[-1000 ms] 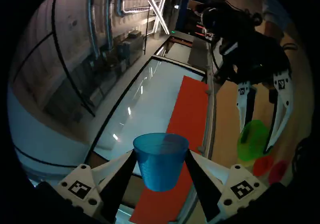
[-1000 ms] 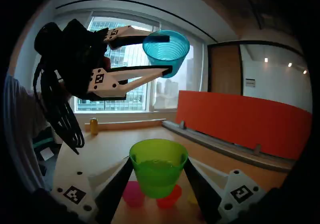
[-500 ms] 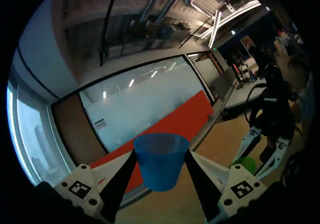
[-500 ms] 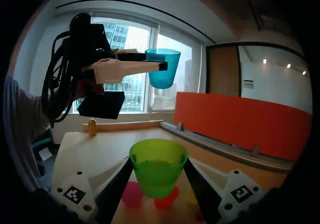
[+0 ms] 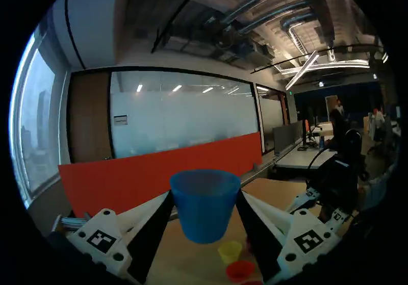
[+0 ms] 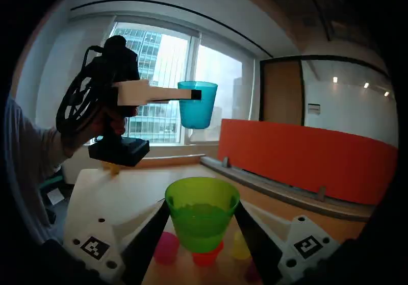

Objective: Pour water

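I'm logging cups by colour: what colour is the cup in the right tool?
The cup is translucent green, clearest in the right gripper view.

1. Blue translucent plastic cup [image 5: 205,206], tapered with a wide rim. Upright and level, clamped at its sides between both fingers of the left gripper [image 5: 205,199] and raised in the air. Contents cannot be told. In the right gripper view it sits at 12 o'clock from item 2, well above it.

2. Green translucent plastic cup [image 6: 202,213], tapered. Upright, pinched between both fingers of the right gripper [image 6: 202,209], low over the counter [image 6: 132,183]. Liquid [image 6: 201,226] fills roughly its lower half.
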